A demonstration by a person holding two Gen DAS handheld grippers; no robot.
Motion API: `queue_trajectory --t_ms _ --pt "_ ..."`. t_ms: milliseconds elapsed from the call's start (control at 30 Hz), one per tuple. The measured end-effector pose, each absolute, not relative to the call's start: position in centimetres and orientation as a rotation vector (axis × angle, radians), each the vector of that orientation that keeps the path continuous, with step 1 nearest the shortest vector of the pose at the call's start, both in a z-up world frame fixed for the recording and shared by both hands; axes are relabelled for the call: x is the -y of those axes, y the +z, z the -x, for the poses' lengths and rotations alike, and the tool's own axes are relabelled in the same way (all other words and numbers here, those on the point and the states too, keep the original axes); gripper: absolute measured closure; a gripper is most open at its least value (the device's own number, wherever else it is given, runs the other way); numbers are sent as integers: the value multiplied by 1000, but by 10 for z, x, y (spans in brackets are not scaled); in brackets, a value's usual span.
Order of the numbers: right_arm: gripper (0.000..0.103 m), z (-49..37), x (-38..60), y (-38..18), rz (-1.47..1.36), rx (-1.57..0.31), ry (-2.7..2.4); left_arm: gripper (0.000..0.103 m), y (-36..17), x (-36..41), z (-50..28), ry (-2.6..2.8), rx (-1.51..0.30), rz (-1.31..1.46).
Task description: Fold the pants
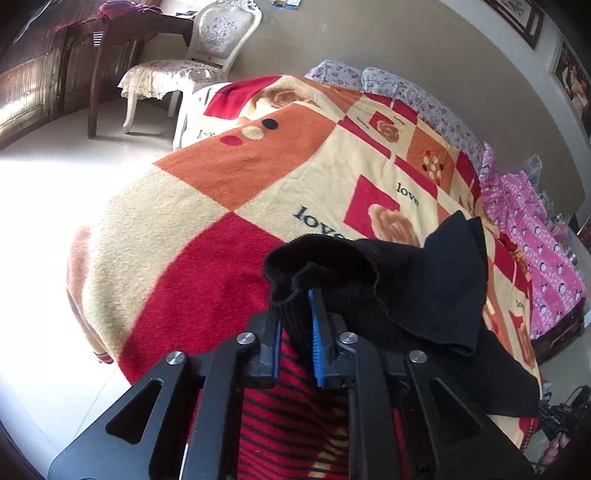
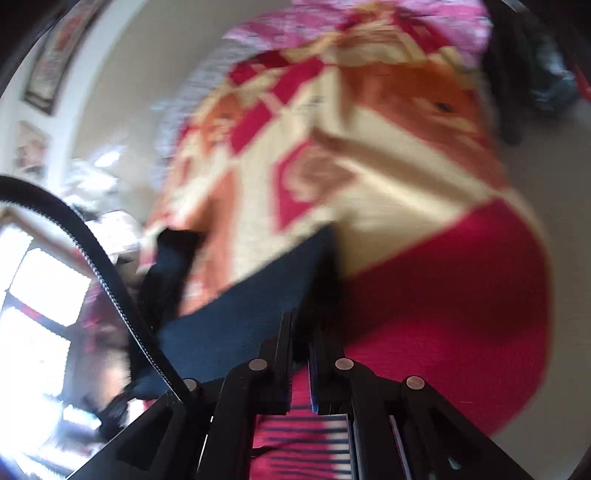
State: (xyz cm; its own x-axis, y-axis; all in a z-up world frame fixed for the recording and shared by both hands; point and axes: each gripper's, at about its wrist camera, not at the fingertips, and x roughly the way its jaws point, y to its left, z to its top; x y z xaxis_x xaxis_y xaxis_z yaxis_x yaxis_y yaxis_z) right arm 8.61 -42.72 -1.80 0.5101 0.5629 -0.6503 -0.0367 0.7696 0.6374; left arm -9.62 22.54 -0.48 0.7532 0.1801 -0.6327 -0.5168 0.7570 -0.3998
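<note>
You hold the black pants (image 1: pixel 406 288) up with 2 grippers, left gripper (image 1: pixel 297 332) and right gripper (image 2: pixel 301 354) both pinching cloth at lower middle, so they hang over the blanket (image 1: pixel 207 206).

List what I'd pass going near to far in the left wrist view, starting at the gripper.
left gripper → black pants clamped in it → patchwork blanket → floral pillows → beige wall
</note>
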Motion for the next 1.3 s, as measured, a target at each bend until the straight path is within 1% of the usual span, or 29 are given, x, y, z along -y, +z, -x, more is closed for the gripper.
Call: queue_trajectory --t_ms 33,67,100,167,267,300,333,367,400,433,533,700,800,867,900,933,1033,1167,1200,1233,1267,1300 --pt "98 -85 433 -18 -600 -972 330 84 -3 -227 98 441 -596 577" --pt "97 -83 439 -13 -585 -944 269 84 0 -230 100 480 -591 551" --pt "95 -81 444 -3 -530 -905 171 84 4 -233 101 530 -588 517" --pt "94 -79 441 20 -420 -820 89 84 11 -238 105 586 -566 483" --pt "91 -81 387 65 -141 -663 143 84 22 -224 101 547 -543 427" --pt "86 -80 354 78 -29 -610 216 84 25 -212 96 490 -537 401" --pt "75 -78 328 84 46 -578 275 80 27 -198 90 426 -538 372" --pt "68 -77 293 90 133 -540 360 78 27 -183 83 350 -542 343" --pt "53 -75 262 93 200 -507 439 73 26 -166 74 268 -551 307" --pt "48 -71 222 93 283 -456 541 69 24 -152 67 219 -569 270" --pt "48 -70 154 85 390 -378 654 69 22 -123 45 176 -619 149" --pt "47 -93 82 62 389 -440 804 69 16 -130 22 208 -678 110" --pt "47 -106 53 50 381 -486 836 69 25 -133 40 143 -619 151" --pt "47 -120 43 44 336 -530 864 50 30 -130 54 97 -580 163" --pt "47 -126 44 41 319 -546 875 36 31 -128 58 89 -565 160" --pt "47 -129 40 40 308 -558 888 34 31 -124 60 78 -554 152" --pt "47 -138 21 36 317 -585 894 34 26 -120 52 89 -582 125" --pt "47 -144 -2 26 434 -641 814 34 18 -113 30 143 -637 59" --pt "51 -146 -6 22 461 -655 792 34 17 -111 24 154 -649 35" --pt "65 -150 -9 20 482 -657 754 34 16 -108 18 165 -656 8" --pt "72 -151 -9 19 478 -654 741 38 16 -106 13 184 -655 -25" --pt "96 -153 -6 21 459 -653 747 76 16 -106 11 208 -651 -52"
